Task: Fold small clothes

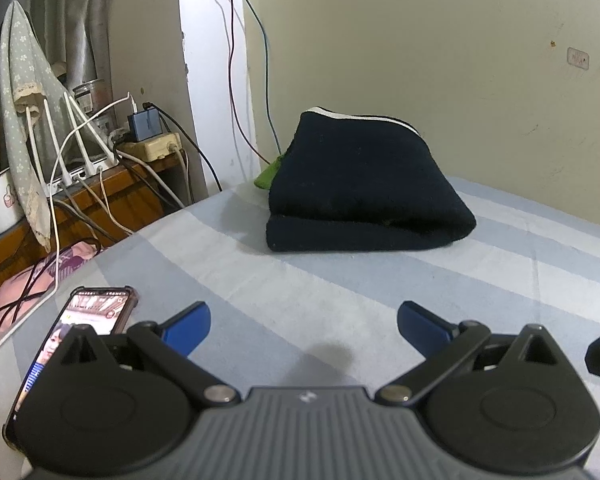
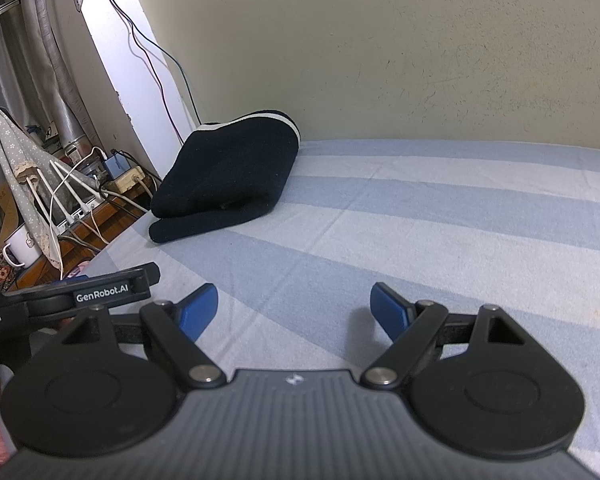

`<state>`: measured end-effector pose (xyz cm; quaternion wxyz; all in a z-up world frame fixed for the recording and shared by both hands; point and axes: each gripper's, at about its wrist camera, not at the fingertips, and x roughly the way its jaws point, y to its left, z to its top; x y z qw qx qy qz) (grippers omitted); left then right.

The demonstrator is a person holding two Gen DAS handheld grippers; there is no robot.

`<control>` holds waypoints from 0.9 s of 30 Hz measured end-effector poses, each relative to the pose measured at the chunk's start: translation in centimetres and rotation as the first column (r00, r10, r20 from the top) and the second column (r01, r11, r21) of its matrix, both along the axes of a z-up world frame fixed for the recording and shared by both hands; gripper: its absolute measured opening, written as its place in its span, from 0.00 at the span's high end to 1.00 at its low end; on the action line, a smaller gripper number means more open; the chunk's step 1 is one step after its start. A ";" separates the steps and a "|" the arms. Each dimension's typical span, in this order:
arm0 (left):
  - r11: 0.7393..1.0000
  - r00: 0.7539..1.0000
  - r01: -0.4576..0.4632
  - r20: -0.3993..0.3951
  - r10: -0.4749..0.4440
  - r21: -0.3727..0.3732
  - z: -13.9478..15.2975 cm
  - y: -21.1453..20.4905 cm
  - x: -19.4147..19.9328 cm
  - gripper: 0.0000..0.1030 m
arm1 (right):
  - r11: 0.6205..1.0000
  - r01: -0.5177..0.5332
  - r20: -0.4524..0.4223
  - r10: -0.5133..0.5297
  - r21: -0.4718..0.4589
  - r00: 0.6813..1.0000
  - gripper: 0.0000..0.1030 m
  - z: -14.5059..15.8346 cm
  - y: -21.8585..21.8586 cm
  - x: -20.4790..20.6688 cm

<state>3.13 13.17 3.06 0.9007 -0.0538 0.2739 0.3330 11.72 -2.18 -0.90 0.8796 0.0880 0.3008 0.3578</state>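
Navy knit garment (image 1: 360, 184), folded, white-trimmed

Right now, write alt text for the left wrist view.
A folded navy garment with a white edge lies on a blue-striped bed by the wall, a green item peeking from behind it. The left gripper hangs open and empty in front. A phone lies at the bed's left edge.
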 end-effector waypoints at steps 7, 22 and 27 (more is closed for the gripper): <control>1.000 1.000 0.005 -0.008 -0.005 -0.005 -0.1 0.1 0.1 0.00 | 1.000 0.000 0.000 0.000 0.000 1.000 0.17 0.0 0.0 0.1; 1.000 1.000 0.011 -0.022 -0.011 -0.010 -0.2 0.1 0.2 0.00 | 1.000 0.001 -0.001 -0.001 0.000 1.000 0.17 0.0 0.1 0.0; 1.000 1.000 0.012 -0.028 -0.012 -0.010 -0.2 0.1 0.3 0.00 | 1.000 0.001 -0.002 -0.001 0.000 1.000 0.17 0.0 0.1 0.1</control>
